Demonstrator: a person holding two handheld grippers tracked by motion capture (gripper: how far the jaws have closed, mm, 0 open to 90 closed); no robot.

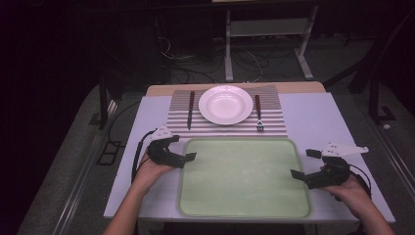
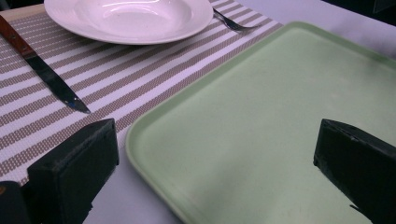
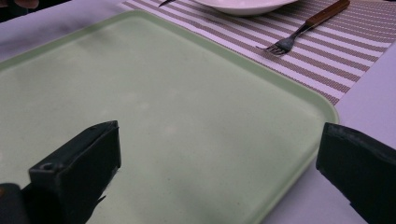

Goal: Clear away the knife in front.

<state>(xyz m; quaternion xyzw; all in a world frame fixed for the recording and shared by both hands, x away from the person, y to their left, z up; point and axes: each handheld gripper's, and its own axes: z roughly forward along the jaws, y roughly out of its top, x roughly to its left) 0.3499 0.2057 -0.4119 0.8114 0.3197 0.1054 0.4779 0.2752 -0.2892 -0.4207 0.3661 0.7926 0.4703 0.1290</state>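
- The room was dark all round, with cables on the floor and a metal stand [image 1: 266,39] behind the far edge, so nothing back there got in your way.
- The desk [image 1: 313,112] was pale and flat, with bare strips left and right of everything.
- The green tray [image 1: 244,208] took up the near middle of the desk, long axis running left to right, nothing on it. It sat squarely between your two hands, so that's the relation I'd say any next move hung on.
- The striped placemat [image 1: 178,122] lay just beyond the tray's far rim, with the white plate [image 1: 225,104] in its middle.
- Your left gripper [image 1: 183,157] hovered at the tray's near-left corner, jaws spread wide and holding nothing. In the left gripper view the rim ran between them, one jaw over the tray and the other out over the mat edge.
- Your right gripper [image 1: 304,165] was at the tray's right edge, jaws also wide apart and empty, straddling the rim in its own view. Both hands looked about equally near, each to its own short side.
- The knife [image 1: 190,109] lay left of the plate and the fork [image 1: 258,113] right of it, both pointing toward you and clear of the tray.
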